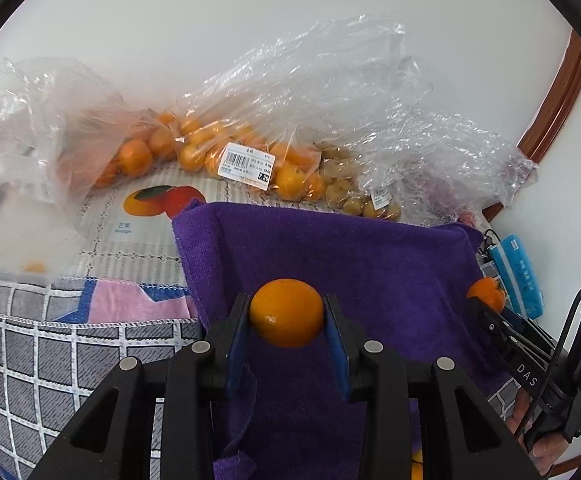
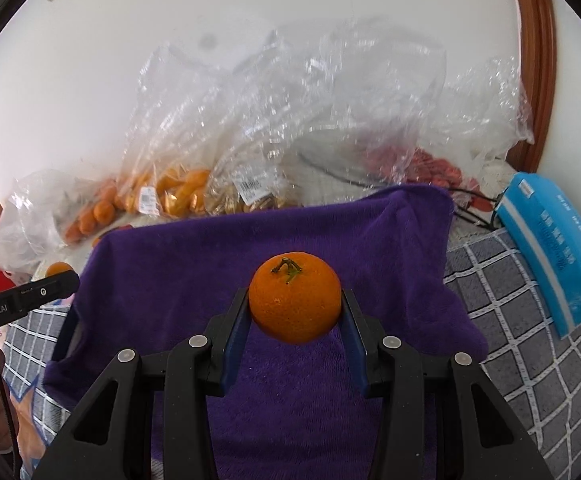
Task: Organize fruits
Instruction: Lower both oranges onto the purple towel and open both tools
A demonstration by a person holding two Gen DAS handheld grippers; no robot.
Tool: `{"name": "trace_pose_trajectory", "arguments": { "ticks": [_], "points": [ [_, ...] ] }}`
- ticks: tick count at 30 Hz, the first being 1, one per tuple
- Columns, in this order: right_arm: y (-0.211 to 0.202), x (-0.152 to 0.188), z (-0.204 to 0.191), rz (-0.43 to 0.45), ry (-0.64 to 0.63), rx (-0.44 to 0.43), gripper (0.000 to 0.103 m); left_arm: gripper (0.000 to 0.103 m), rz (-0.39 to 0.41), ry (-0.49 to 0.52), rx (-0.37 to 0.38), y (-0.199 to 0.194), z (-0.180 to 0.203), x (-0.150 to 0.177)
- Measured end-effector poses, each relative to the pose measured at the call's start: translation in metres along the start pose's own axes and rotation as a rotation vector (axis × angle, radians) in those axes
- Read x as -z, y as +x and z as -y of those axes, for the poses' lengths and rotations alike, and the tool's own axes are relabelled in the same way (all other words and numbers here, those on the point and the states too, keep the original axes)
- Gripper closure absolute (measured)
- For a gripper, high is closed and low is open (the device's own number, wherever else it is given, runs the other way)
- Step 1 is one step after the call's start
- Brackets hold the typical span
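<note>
My left gripper (image 1: 286, 314) is shut on a smooth yellow-orange citrus fruit (image 1: 286, 312) and holds it above a purple towel (image 1: 350, 248). My right gripper (image 2: 295, 300) is shut on a darker orange tangerine (image 2: 295, 298) with a green stem, above the same purple towel (image 2: 250, 232). The right gripper with its tangerine (image 1: 487, 293) also shows at the right edge of the left wrist view. The left gripper's fruit (image 2: 59, 269) shows at the left edge of the right wrist view.
Clear plastic bags of oranges (image 1: 194, 148), small yellow fruits (image 1: 346, 188) and red fruits (image 2: 430, 168) lie along the wall behind the towel. A blue tissue pack (image 2: 558, 240) lies at the right. A grey checked cloth (image 1: 42, 360) covers the surface.
</note>
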State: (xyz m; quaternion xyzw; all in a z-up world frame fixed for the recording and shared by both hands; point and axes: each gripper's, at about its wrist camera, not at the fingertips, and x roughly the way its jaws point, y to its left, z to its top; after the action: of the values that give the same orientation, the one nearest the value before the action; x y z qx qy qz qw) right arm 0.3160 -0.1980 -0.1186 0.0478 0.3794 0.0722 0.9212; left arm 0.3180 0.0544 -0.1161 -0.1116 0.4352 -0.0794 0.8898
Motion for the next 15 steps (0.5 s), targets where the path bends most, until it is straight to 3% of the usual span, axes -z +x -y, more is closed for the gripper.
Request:
{"name": "trace_pose_trajectory", "arguments": {
  "ticks": [15],
  "points": [
    [0.035,0.006,0.006,-0.107,0.019,0.006,0.059,0.069,-0.095,0.032,-0.015,0.037,0.009,0.003]
  ]
}}
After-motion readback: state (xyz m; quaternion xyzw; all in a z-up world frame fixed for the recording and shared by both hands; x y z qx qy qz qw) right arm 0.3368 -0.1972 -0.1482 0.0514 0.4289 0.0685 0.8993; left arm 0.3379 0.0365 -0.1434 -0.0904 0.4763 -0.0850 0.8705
